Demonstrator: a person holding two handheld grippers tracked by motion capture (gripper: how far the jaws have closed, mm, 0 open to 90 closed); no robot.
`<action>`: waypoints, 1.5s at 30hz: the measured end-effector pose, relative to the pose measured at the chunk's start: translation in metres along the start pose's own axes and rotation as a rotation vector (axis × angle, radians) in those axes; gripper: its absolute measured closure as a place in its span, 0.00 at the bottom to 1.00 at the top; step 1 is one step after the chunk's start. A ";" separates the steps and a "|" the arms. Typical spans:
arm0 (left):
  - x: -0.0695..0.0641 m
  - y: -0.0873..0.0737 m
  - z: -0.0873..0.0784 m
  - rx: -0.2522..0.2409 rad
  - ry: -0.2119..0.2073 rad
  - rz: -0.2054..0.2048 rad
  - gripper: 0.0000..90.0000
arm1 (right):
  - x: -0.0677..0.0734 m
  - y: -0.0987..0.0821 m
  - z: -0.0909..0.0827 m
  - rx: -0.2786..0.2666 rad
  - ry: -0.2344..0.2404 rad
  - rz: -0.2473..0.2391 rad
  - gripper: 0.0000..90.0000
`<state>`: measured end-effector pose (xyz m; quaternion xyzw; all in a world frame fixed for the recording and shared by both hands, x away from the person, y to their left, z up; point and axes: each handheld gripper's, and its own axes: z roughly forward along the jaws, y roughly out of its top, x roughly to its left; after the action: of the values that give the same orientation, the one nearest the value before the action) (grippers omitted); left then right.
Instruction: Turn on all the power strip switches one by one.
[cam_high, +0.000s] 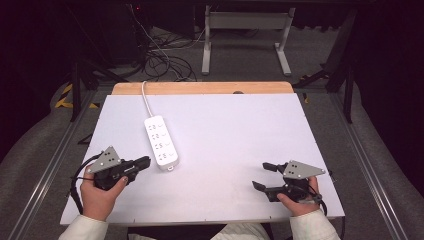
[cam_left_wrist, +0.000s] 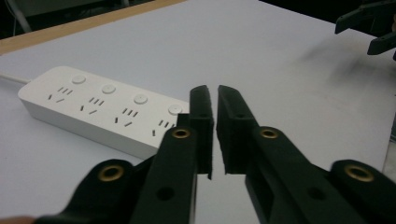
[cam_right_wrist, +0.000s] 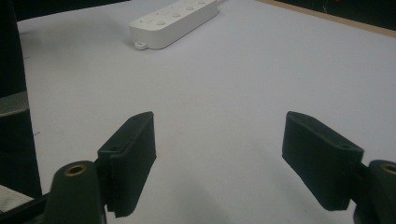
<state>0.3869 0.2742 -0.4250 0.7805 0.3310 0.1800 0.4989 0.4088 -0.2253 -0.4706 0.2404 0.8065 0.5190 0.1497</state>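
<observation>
A white power strip (cam_high: 161, 142) with several sockets lies on the white table (cam_high: 235, 125), left of centre, its cord (cam_high: 145, 97) running off the far edge. My left gripper (cam_high: 146, 161) sits just left of the strip's near end, held by a hand, pointing at it. In the left gripper view the jaws stand together with a thin slit and nothing between them (cam_left_wrist: 212, 91), and the strip (cam_left_wrist: 98, 109) lies just beyond. My right gripper (cam_high: 262, 175) rests at the near right, open and empty (cam_right_wrist: 219, 122), with the strip (cam_right_wrist: 173, 21) far off.
A wooden strip (cam_high: 200, 88) borders the table's far edge. Behind it on the floor stand a white desk frame (cam_high: 245, 35) and tangled cables (cam_high: 160, 55). The other gripper (cam_left_wrist: 369, 23) shows at the top right of the left gripper view.
</observation>
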 end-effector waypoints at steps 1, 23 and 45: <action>0.000 0.002 0.001 0.009 -0.006 0.004 1.00 | 0.000 0.000 0.000 0.000 0.002 -0.001 0.29; 0.011 0.032 0.030 0.058 -0.025 0.002 1.00 | 0.001 0.000 0.001 0.009 0.005 -0.001 0.29; 0.022 0.032 0.084 0.158 -0.028 -0.027 1.00 | 0.000 -0.001 0.003 0.021 0.020 0.003 0.28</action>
<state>0.4642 0.2250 -0.4341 0.8153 0.3478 0.1357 0.4427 0.4098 -0.2237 -0.4727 0.2381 0.8128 0.5133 0.1382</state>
